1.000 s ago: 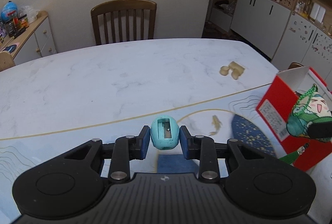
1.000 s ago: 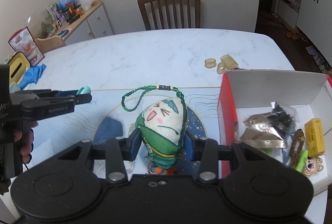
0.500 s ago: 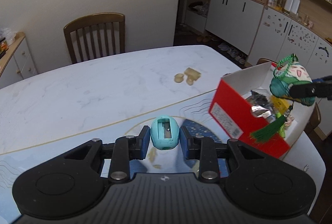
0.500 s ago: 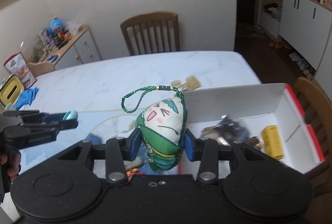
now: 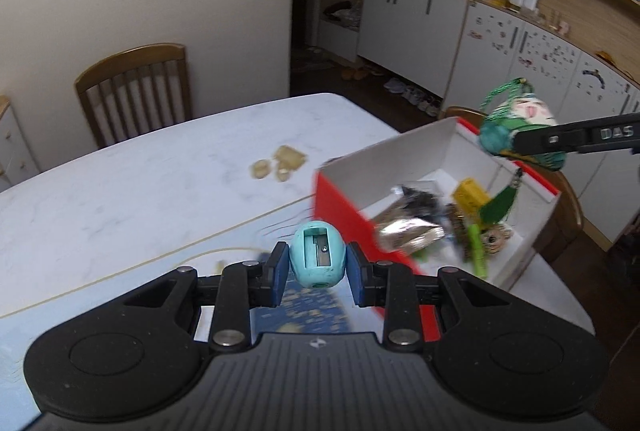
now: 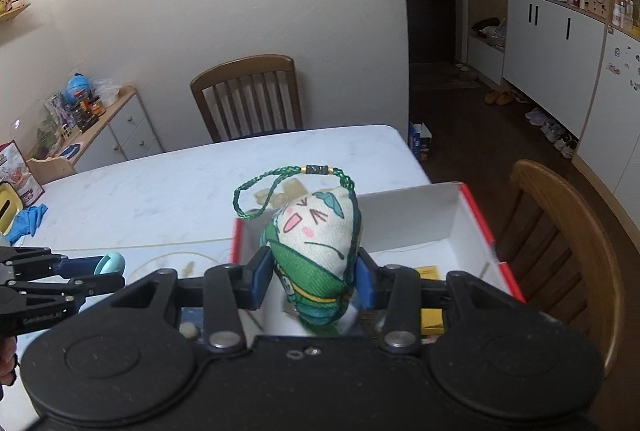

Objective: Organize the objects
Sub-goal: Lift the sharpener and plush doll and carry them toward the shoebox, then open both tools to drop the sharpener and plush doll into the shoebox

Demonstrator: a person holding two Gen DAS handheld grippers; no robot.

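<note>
On my left, the left gripper [image 5: 319, 273] has its blue pads closed part-way on a turquoise egg-shaped pencil sharpener [image 5: 318, 260], pinched at its widest sides with the blade slot facing me. I hold it in the air above the patterned mat, just short of the red wall of the open box [image 5: 344, 215]. It looks to me like hard, smooth plastic: light, stiff, and rounded enough to squirt out if the pads sit off its middle, so I judge the grip across the belly to be the right one.

Further right, the box holds foil packets, a yellow block and a small doll figure.

On my right, the right gripper [image 6: 311, 279] is closed on a stuffed cartoon-face charm [image 6: 316, 247], the pads pressing into its green lower half, above the box interior. Its braided green loop [image 6: 280, 187] stands free above it. The charm seems soft and light; it gives under the pads, so I expect it to survive a drop, though the cord and tassel [image 5: 498, 205] could snag on the rim.
</note>
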